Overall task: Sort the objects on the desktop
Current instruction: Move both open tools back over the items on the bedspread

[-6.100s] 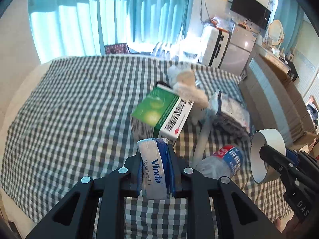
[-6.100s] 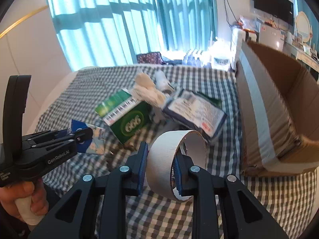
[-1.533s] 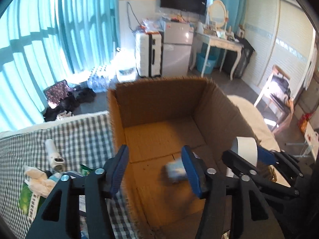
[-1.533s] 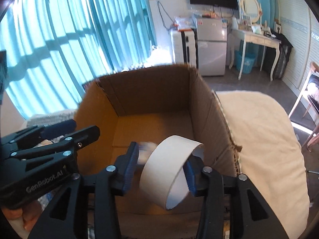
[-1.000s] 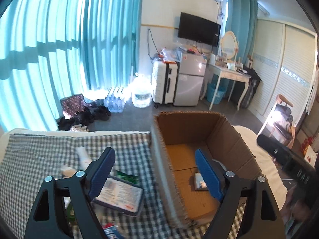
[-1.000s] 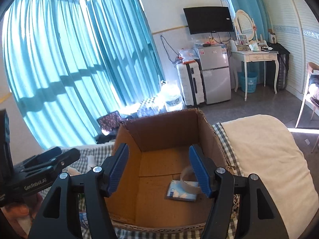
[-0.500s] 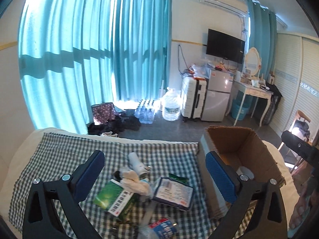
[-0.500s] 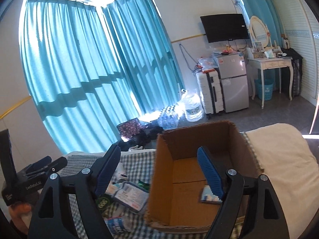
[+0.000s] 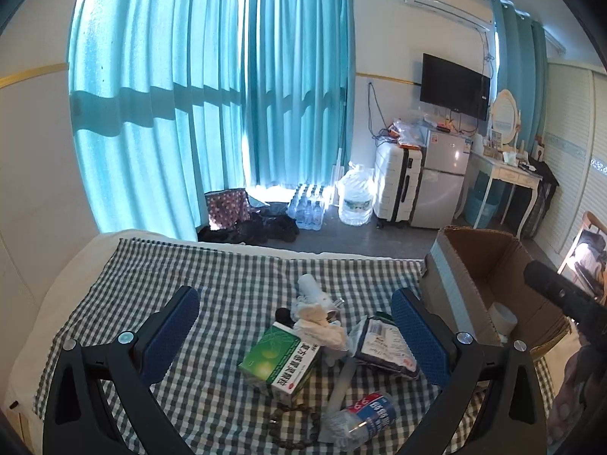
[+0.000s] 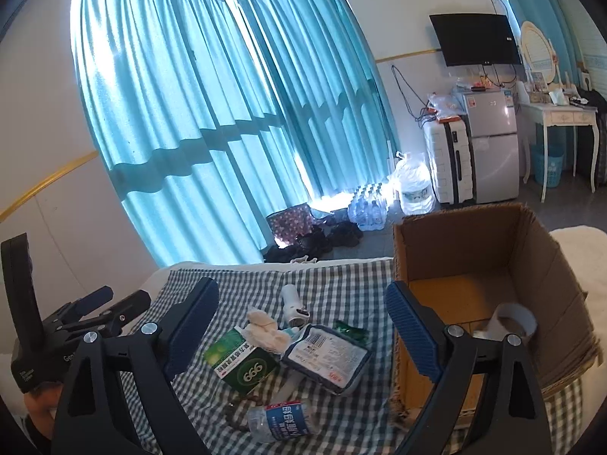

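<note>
Cardboard box point(image 10: 538, 261) holding tape roll point(image 10: 512, 316), left claw point(image 9: 296, 335) released, right claw point(image 10: 303, 330) opening, empty

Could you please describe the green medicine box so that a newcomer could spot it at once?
On the checked cloth, left of the cardboard box, lies a small heap of clutter. The green medicine box sits at its left edge, the only green carton, marked 999.

The left hand-held gripper point(image 9: 294, 335) hangs wide open above a green box point(image 9: 279, 360), bottle point(image 9: 360, 419) and packet point(image 9: 383, 345) on the bed point(image 9: 189, 273).
</note>
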